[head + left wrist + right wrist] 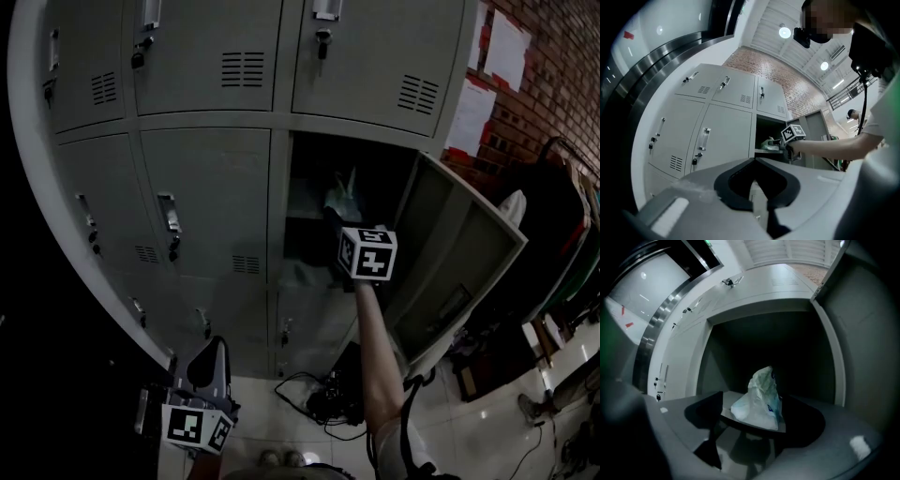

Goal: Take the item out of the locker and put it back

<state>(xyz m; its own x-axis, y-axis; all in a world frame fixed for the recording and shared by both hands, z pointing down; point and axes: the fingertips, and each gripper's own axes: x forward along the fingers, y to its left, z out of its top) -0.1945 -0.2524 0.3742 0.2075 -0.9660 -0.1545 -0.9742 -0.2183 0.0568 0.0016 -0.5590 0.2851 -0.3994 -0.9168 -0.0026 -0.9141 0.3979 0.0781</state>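
The white plastic bag (759, 401) lies inside the open locker (309, 187), between the wide-spread jaws of the right gripper (753, 405), which do not press it, and the left gripper (754, 161) waits low, closed and empty, so the bag looks either not yet lifted out or already returned.

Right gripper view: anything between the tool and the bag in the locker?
Nothing in the way. There the right tool stands open facing the bag, with only a bare strip of locker shelf between.
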